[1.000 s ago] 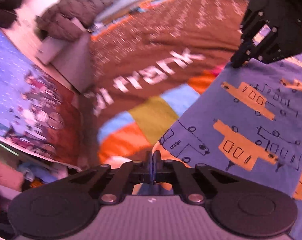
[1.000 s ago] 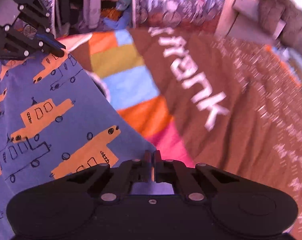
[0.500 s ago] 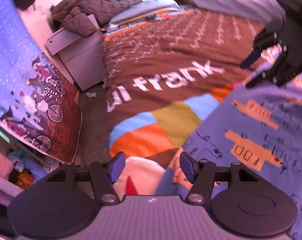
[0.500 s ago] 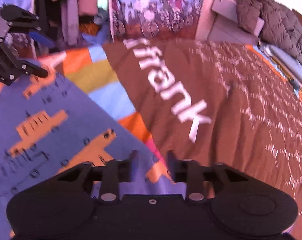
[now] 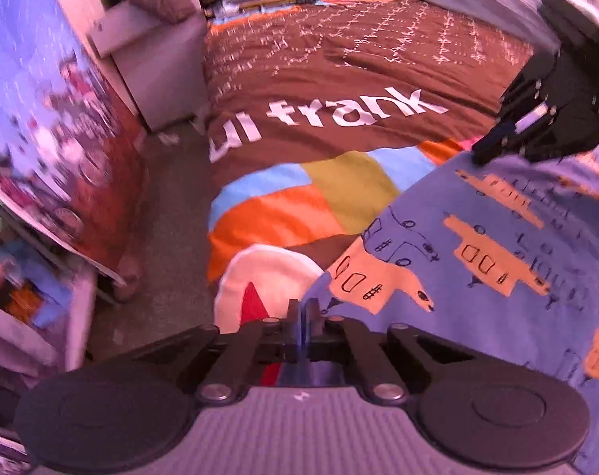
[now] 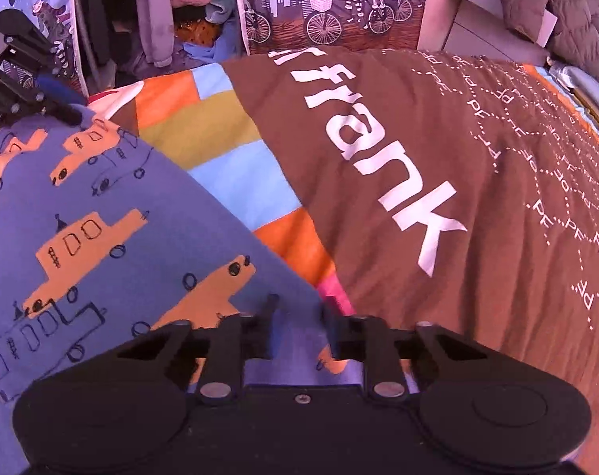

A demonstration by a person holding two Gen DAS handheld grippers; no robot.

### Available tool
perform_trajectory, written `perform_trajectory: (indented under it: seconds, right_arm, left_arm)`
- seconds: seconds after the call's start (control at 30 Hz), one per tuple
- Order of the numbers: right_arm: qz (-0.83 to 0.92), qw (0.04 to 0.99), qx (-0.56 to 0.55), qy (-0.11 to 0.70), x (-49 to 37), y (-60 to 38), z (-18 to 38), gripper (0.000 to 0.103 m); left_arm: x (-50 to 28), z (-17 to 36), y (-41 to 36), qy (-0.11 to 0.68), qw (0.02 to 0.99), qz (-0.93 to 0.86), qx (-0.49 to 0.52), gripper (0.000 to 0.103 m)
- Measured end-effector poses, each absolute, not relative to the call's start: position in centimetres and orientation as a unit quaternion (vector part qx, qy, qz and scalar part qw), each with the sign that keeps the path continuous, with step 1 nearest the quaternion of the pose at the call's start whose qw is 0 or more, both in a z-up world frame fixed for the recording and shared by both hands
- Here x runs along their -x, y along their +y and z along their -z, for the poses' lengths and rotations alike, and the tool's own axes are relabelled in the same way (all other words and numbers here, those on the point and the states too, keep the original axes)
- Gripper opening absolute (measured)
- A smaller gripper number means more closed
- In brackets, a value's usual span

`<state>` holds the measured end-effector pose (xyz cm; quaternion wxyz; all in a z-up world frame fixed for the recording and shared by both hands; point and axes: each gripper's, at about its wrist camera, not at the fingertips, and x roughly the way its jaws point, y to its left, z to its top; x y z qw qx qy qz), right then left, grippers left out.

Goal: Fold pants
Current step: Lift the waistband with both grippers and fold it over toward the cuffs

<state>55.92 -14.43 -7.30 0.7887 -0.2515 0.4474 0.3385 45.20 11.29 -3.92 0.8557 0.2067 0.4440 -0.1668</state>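
Blue pants [image 5: 477, 261] printed with orange vehicles lie on the bed; they also show in the right wrist view [image 6: 101, 237]. My left gripper [image 5: 301, 314] is shut at the pants' near corner, with blue fabric at its tips. My right gripper [image 6: 297, 308] is open, its fingers astride the other corner of the pants. The right gripper shows far right in the left wrist view [image 5: 537, 126]. The left gripper shows far left in the right wrist view [image 6: 26, 83].
A brown duvet [image 6: 438, 158] with white lettering and coloured patches covers the bed. A white nightstand [image 5: 153, 67] with a dark quilted jacket [image 6: 557, 4] stands beside it. A bicycle-print panel [image 6: 331, 4] and hanging clothes [image 6: 153, 12] stand beyond the bed's foot.
Both grippers were shut a second ago and opened half a second ago. My left gripper has shut again at the pants' corner. My right gripper stays open.
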Motion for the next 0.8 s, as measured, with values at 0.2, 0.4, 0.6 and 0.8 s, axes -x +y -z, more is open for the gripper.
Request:
perform_trajectory:
  seconds: [0.2,0.4,0.6,0.8]
  right_arm:
    - [-0.325,0.810,0.274,0.405,-52.4,-14.4,4.8,0.000]
    - [-0.292,0.855,0.257,0.342,-45.8,-17.0,-0.1,0.000]
    - [-0.277,0.880,0.249,0.294,-36.7,-19.7,-3.1,0.000]
    - [-0.274,0.889,0.241,0.277,-27.4,-21.1,-3.2,0.000]
  left_arm:
    - [-41.4,1.3,8.7,0.388,0.872,0.138,-0.266,0.000]
    - [-35.8,-2.6,7.1,0.333,0.880,0.150,-0.304,0.000]
    - [-29.3,-4.3,5.6,0.296,0.879,0.171,-0.333,0.000]
    - [-22.1,-2.7,4.6,0.282,0.856,0.211,-0.379,0.000]
